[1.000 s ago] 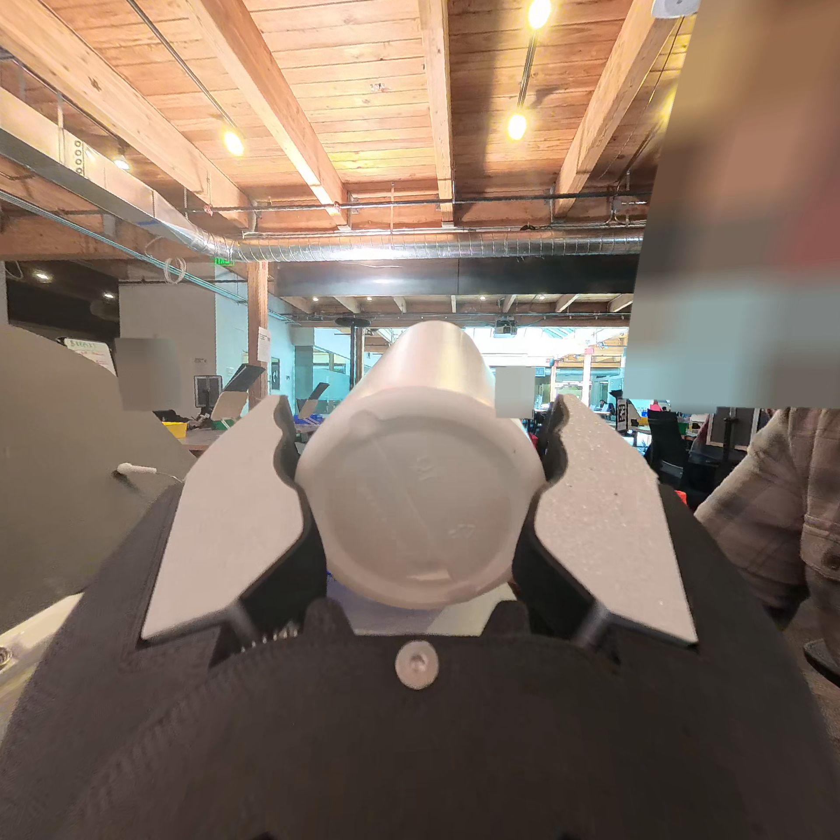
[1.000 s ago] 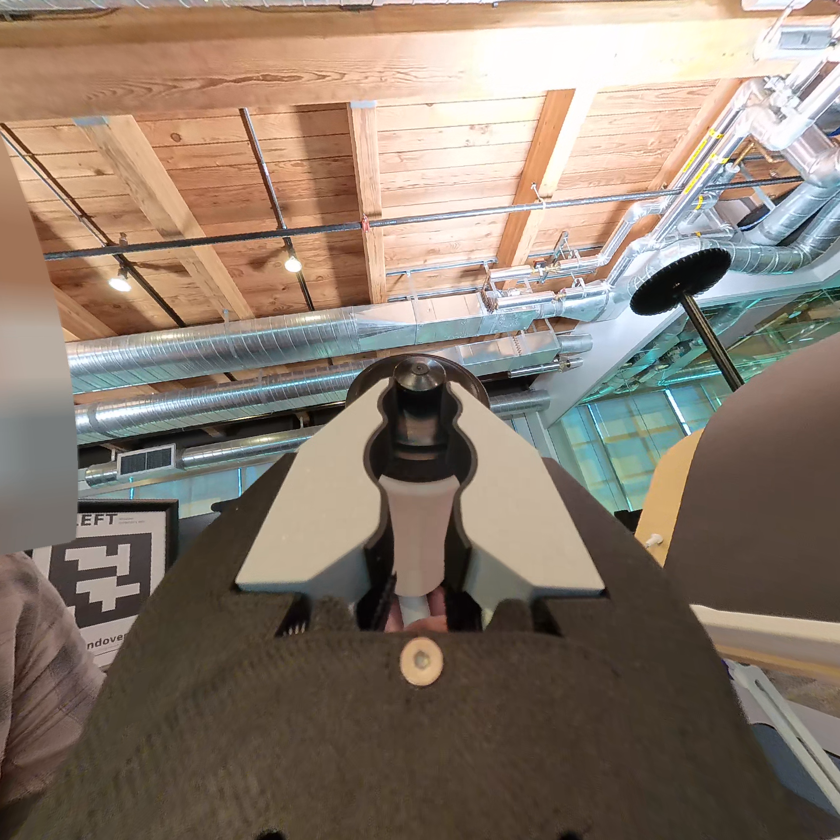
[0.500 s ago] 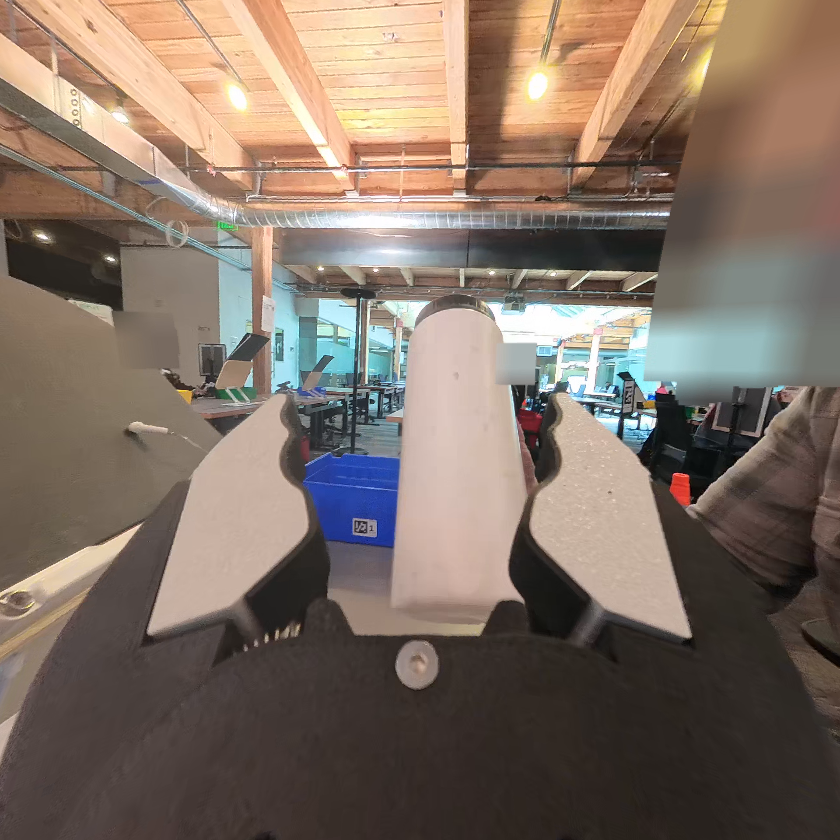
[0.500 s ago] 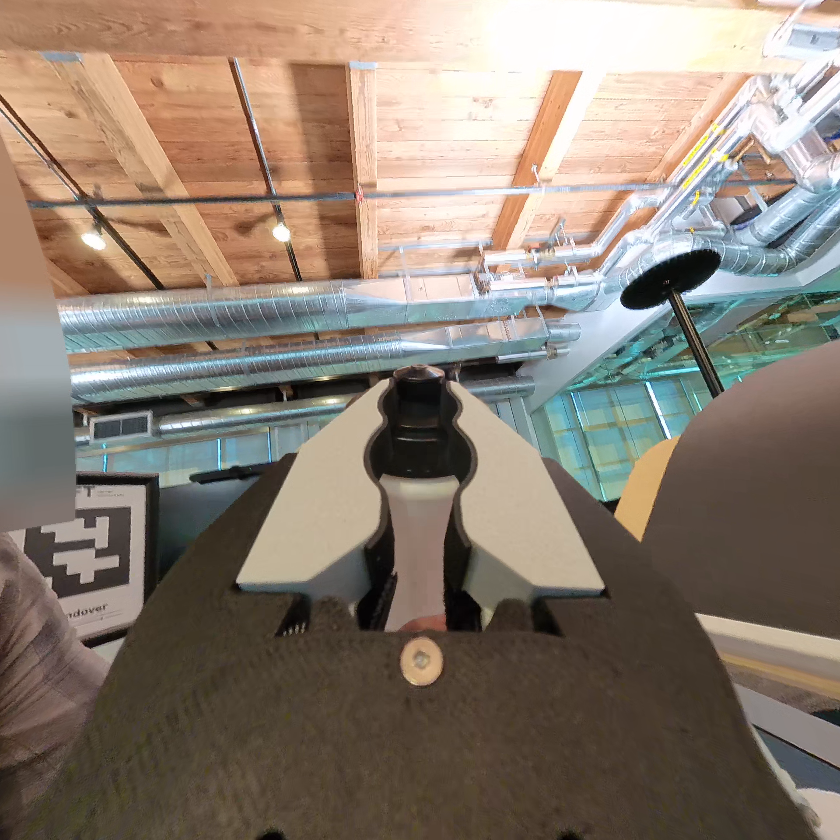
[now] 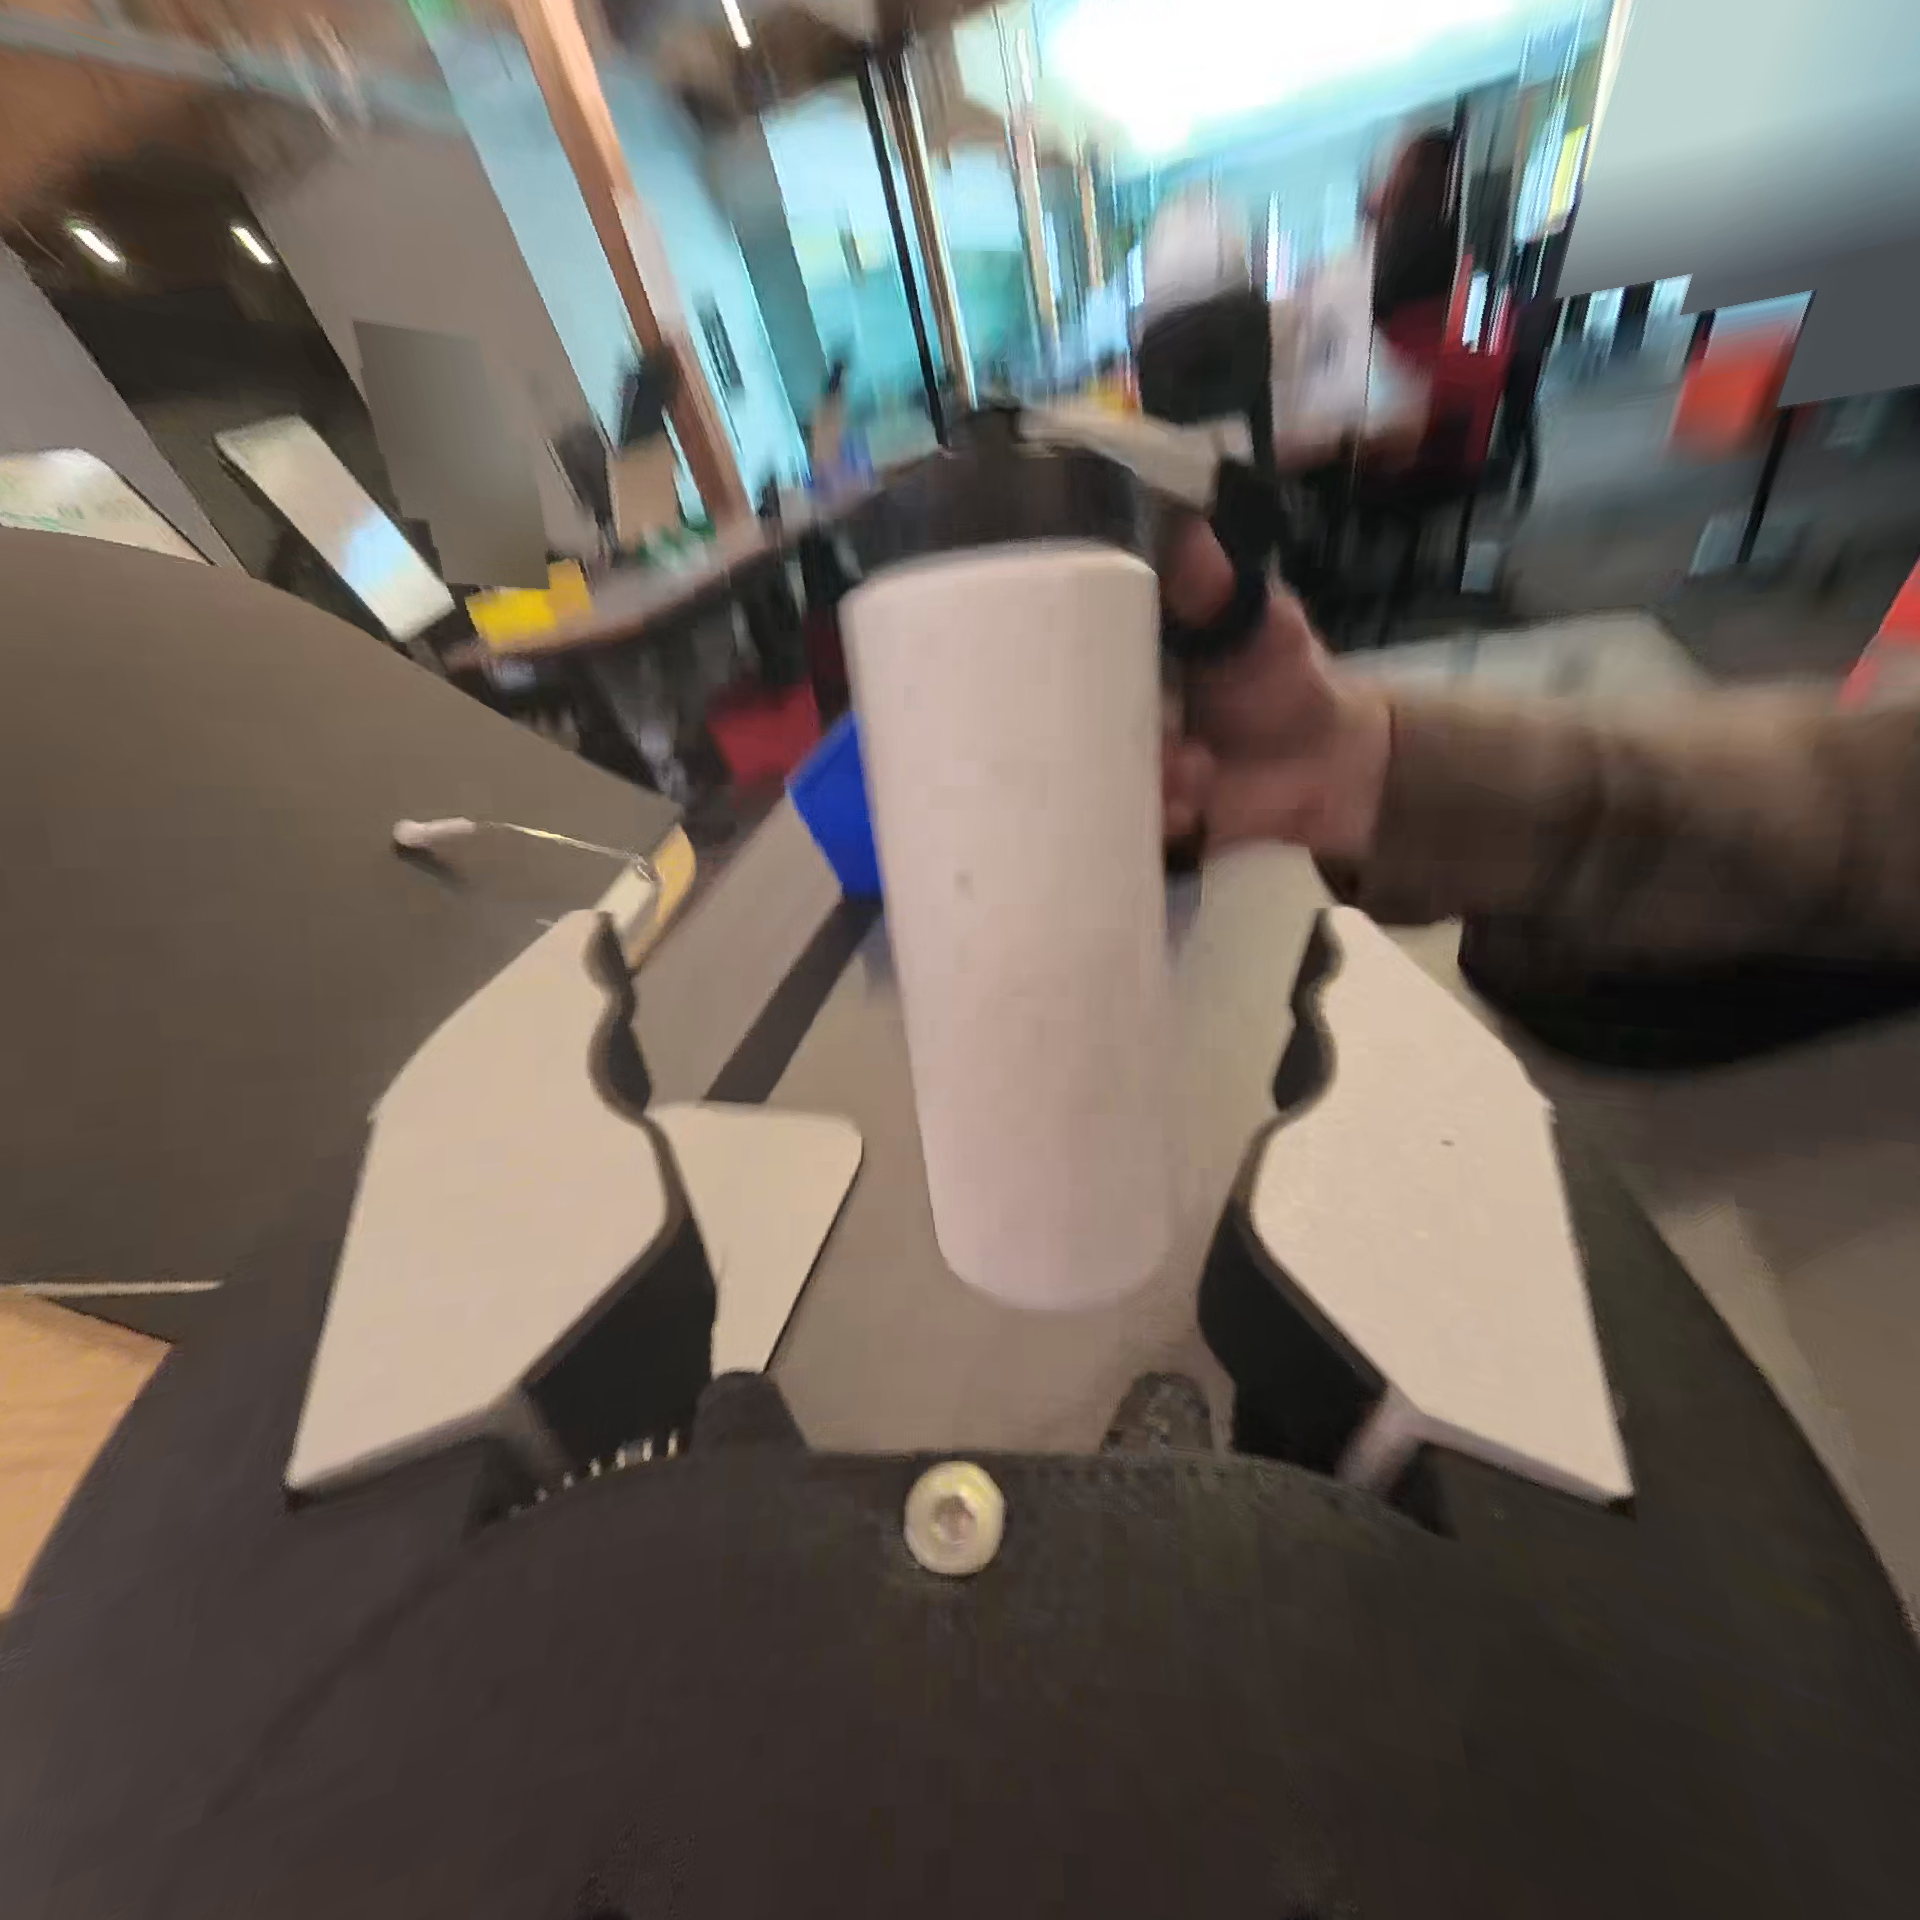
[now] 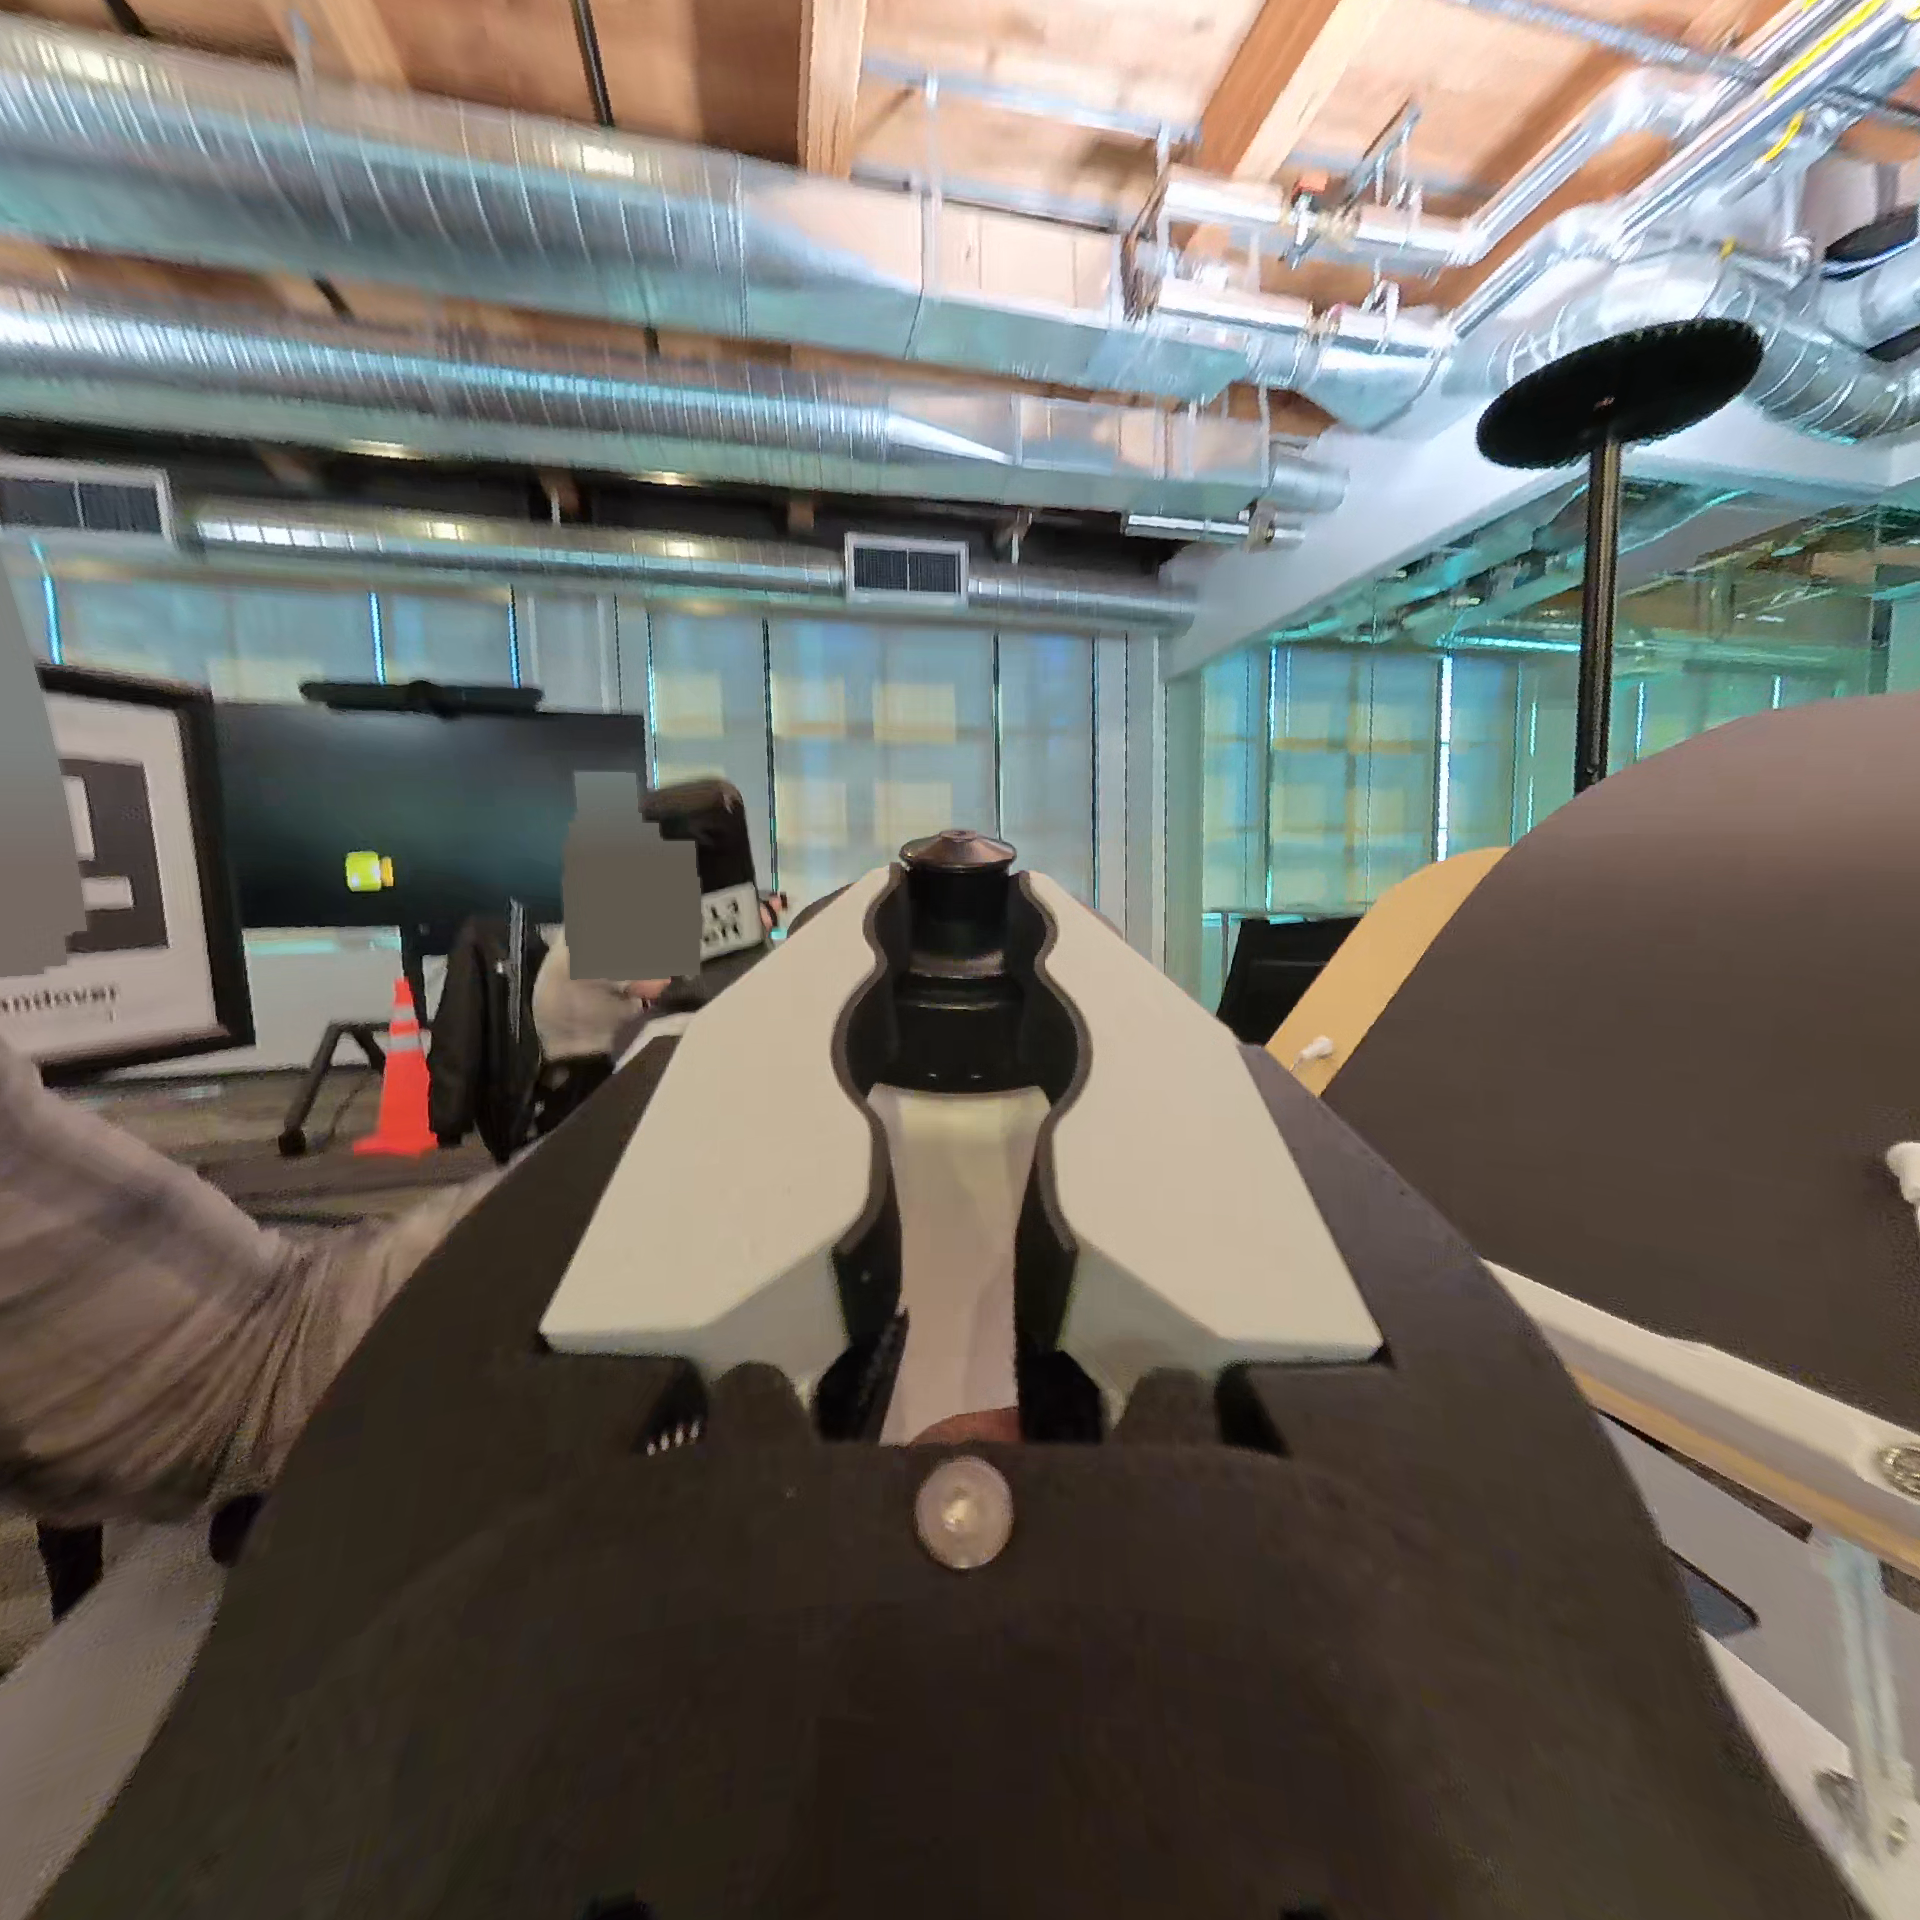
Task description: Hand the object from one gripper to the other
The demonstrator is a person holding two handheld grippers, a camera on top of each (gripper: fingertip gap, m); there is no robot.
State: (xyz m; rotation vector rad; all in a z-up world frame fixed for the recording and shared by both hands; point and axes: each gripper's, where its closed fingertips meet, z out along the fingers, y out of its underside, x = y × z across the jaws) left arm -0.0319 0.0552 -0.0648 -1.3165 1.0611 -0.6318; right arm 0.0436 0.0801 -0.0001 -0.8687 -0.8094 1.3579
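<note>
A white bottle (image 5: 1023, 914) with a black cap stands upright between the fingers of my left gripper (image 5: 961, 925). The left jaws are wide open, with a gap between the bottle and each pad. At the bottle's top, my right gripper (image 5: 1101, 457) grips the cap end, with a person's hand (image 5: 1268, 748) behind it. In the right wrist view my right gripper (image 6: 956, 883) is shut on the black cap (image 6: 956, 914). The white body (image 6: 956, 1195) runs back between its fingers. The left wrist view is blurred by motion.
A blue bin (image 5: 831, 821) sits on the grey table (image 5: 758, 935) behind the bottle. A dark curved panel (image 5: 208, 779) stands at the left. An orange cone (image 6: 400, 1070), a seated person (image 6: 582, 1008) and a black pole lamp (image 6: 1600, 623) are farther off. It is some 25 cm from my left tips to the dark curved panel (image 5: 208, 779).
My left jaws have spread wider and the bottle has drawn away from the left gripper's palm. Both views have swung down from the ceiling. My right gripper has kept its hold on the cap.
</note>
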